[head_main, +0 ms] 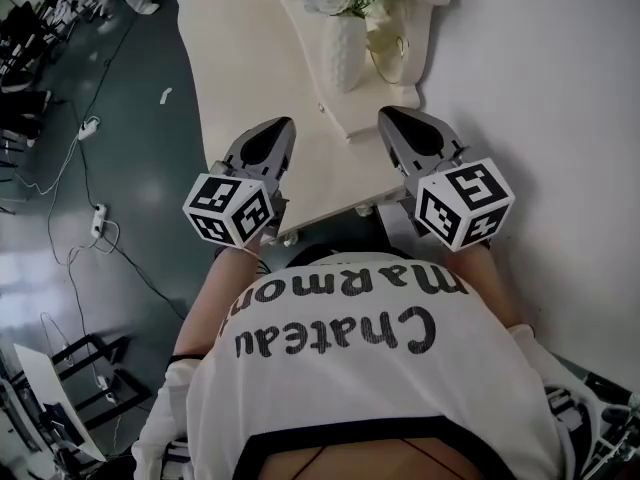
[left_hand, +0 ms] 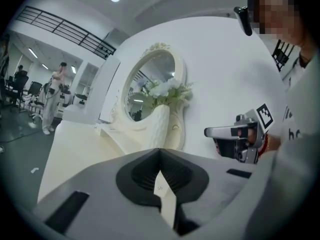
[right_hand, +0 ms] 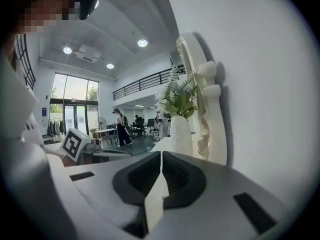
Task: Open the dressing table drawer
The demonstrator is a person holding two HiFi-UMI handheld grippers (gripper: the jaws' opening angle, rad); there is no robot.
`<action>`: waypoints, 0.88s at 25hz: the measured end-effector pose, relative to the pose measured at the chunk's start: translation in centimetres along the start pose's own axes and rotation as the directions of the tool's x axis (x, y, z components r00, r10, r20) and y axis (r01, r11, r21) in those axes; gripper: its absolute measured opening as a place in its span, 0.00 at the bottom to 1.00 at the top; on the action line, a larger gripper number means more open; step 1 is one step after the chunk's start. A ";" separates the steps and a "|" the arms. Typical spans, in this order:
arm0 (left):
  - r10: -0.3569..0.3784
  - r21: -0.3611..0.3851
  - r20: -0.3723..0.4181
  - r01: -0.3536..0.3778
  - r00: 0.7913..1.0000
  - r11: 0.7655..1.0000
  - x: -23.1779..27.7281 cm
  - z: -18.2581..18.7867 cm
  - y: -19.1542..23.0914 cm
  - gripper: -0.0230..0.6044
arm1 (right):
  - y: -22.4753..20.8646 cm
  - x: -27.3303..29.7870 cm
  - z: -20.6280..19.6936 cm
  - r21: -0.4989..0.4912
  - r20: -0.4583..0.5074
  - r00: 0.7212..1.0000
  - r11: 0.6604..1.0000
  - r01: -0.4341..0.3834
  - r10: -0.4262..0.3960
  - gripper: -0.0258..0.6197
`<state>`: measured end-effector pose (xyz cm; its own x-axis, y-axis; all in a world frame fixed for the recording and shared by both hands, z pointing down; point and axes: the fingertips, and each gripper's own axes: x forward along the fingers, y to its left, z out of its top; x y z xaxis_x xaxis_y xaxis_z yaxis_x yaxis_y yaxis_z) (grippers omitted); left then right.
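The cream dressing table stands against the wall, bearing a white vase of flowers and an oval mirror. Its near front edge shows small knobs, while the drawer face itself is hidden under the top. My left gripper hovers over the table's near part, jaws shut and empty. My right gripper hangs beside it nearer the wall, also shut and empty. In the left gripper view the shut jaws point at the vase. The right gripper's shut jaws point along the wall past the vase.
The white wall runs close on the right. Cables and power strips lie on the dark floor to the left. A person stands far off in the room. My own torso fills the lower head view.
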<state>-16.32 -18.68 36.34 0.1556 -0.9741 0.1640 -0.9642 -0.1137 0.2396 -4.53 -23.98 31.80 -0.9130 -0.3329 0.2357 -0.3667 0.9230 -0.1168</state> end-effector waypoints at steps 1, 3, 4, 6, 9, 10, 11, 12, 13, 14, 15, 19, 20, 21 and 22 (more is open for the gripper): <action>-0.004 -0.004 -0.023 0.003 1.000 1.000 0.7 -0.9 0.3 0.07 | -0.3 -0.1 -0.1 0.002 -0.003 1.000 1.000 0.006 -0.006 0.09; -0.002 0.000 -0.076 0.002 0.997 1.000 2.0 -2.6 1.1 0.07 | -0.6 -0.2 -0.2 0.006 -0.006 1.000 1.000 0.011 -0.011 0.09; 0.005 0.003 -0.103 -0.004 0.995 1.000 2.5 -3.4 1.6 0.07 | -0.7 -0.3 -0.2 0.007 -0.007 1.000 1.000 0.012 -0.012 0.09; 0.016 0.003 -0.145 -0.016 0.989 1.000 3.5 -4.7 2.5 0.07 | -0.7 -0.3 -0.3 0.010 -0.010 1.000 1.000 0.015 -0.015 0.09; 0.005 0.014 -0.205 -0.002 0.979 1.000 5.1 -6.5 3.3 0.07 | -1.1 -0.5 -0.6 0.014 -0.011 1.000 0.999 0.030 -0.029 0.09; 0.002 0.018 -0.228 0.002 0.974 1.000 5.7 -7.0 3.6 0.07 | -1.2 -0.5 -0.7 0.015 -0.012 0.999 0.999 0.035 -0.035 0.09; 0.001 0.018 -0.250 0.003 0.968 1.000 6.3 -7.6 3.9 0.07 | -1.4 -0.7 -0.8 0.016 -0.013 0.999 0.999 0.040 -0.040 0.09; -0.001 0.015 -0.270 0.005 0.963 1.000 6.7 -8.0 4.1 0.07 | -1.6 -0.9 -0.9 0.019 -0.015 0.999 0.999 0.045 -0.045 0.09; -0.004 0.012 -0.287 0.008 0.958 1.000 7.0 -8.3 4.3 0.07 | -1.6 -1.1 -0.9 0.024 -0.016 0.999 0.999 0.048 -0.048 0.09; -0.008 0.011 -0.302 0.012 0.953 1.000 7.3 -8.6 4.4 0.07 | -1.6 -1.3 -0.9 0.031 -0.016 0.999 0.998 0.049 -0.049 0.09; -0.011 0.010 -0.315 0.015 0.949 1.000 7.5 -8.8 4.5 0.07 | -1.5 -1.5 -0.9 0.038 -0.016 0.999 0.998 0.049 -0.048 0.09; -0.029 0.011 -0.372 0.036 0.928 0.999 8.7 -9.9 5.1 0.07 | -1.1 -1.8 -1.4 0.049 -0.024 0.999 0.998 0.041 -0.039 0.09; -0.033 0.018 -0.389 0.043 0.921 0.999 9.0 -10.2 5.1 0.07 | -1.0 -1.9 -1.6 0.050 -0.028 0.999 0.998 0.039 -0.037 0.09; -0.035 0.027 -0.404 0.050 0.914 0.998 9.2 -10.4 5.2 0.07 | -1.0 -2.0 -1.8 0.052 -0.033 0.999 0.998 0.038 -0.036 0.09; -0.037 0.035 -0.414 0.056 0.909 0.998 9.5 -10.6 5.2 0.07 | -0.9 -2.0 -1.9 0.056 -0.037 0.999 0.998 0.038 -0.036 0.09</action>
<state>-17.57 -26.42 49.33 0.2658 -0.8007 0.5370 -0.9608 -0.1746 0.2153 -1.98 -23.77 33.27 -0.8922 -0.3583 0.2750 -0.4102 0.8976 -0.1614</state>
